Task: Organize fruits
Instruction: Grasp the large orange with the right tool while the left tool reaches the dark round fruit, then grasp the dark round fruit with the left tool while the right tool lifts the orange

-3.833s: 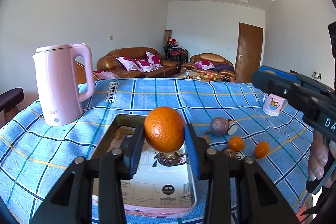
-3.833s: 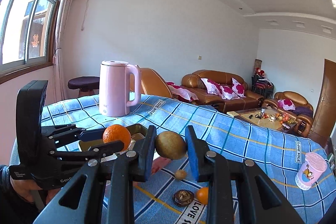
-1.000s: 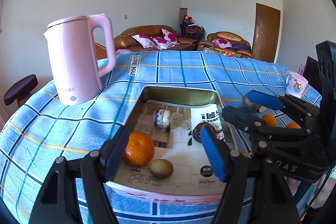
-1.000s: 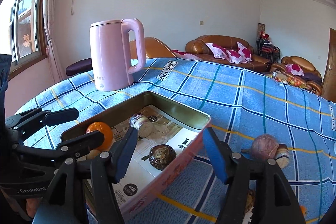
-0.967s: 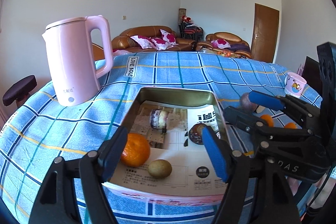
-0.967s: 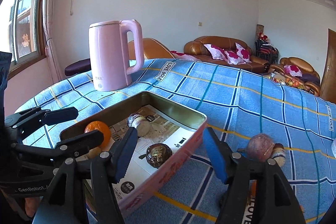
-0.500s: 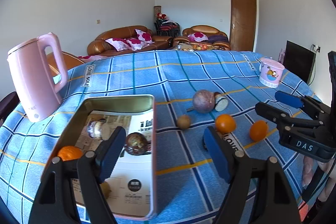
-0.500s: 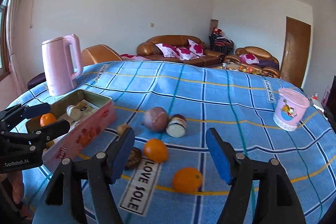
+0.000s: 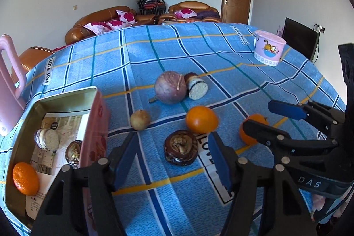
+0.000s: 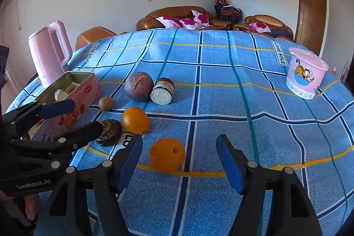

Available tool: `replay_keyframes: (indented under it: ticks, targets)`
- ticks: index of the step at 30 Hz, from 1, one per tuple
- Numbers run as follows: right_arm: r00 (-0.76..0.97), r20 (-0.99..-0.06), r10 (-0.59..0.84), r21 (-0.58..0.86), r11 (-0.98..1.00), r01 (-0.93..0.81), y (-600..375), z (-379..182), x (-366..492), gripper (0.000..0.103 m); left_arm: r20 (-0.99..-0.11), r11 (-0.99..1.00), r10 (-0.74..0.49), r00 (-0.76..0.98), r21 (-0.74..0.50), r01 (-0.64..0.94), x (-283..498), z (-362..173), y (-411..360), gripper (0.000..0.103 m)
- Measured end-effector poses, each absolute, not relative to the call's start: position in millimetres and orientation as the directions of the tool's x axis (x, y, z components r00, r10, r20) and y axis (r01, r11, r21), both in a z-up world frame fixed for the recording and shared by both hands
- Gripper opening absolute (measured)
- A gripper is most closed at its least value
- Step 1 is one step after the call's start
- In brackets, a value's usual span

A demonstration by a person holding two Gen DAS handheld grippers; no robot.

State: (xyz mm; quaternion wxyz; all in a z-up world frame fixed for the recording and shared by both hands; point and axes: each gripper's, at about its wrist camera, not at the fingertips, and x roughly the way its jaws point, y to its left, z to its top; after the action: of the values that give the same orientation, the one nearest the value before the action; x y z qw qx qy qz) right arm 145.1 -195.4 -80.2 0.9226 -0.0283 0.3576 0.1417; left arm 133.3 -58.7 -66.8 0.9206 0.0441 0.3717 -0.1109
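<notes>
My left gripper (image 9: 172,158) is open and empty, its jaws on either side of a dark brown fruit (image 9: 181,150) on the blue cloth. My right gripper (image 10: 179,160) is open and empty, with an orange (image 10: 167,154) between its jaws. Another orange (image 9: 201,119) lies just beyond, with a small tan fruit (image 9: 139,119), a purple round fruit (image 9: 170,87) and a cut brown fruit (image 9: 195,88). The pink tin (image 9: 97,125) at the left holds an orange (image 9: 25,178), a dark fruit (image 9: 74,154) and a cut fruit (image 9: 47,139).
A pink kettle (image 10: 49,52) stands behind the tin at the far left. A pink cartoon cup (image 10: 306,79) stands at the far right. The table's edges fall away at the left and right. Sofas and a door lie beyond.
Both grippers have swung right from the tin and dropped closer to the loose fruits. Earlier they let the orange and the green-brown fruit go into the tin.
</notes>
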Motion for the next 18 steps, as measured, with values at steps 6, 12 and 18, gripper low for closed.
replay_keyframes:
  ticks: [6, 12, 18]
  targets:
    - [0.653, -0.706, 0.274, 0.082, 0.947, -0.309, -192, -88, 152, 0.053, -0.74, 0.964, -0.193, 0.645, -0.021, 0.264, 142, -77, -65, 0.055]
    - [0.61, -0.732, 0.304, 0.11, 0.936, -0.334, -189, -95, 154, 0.037, -0.761, 0.961, -0.222, 0.61, -0.067, 0.267, 148, -82, -61, 0.039]
    - [0.632, -0.714, 0.302, 0.103, 0.938, -0.331, -190, -92, 149, 0.037, -0.733, 0.964, -0.214, 0.645, -0.052, 0.26, 141, -76, -61, 0.039]
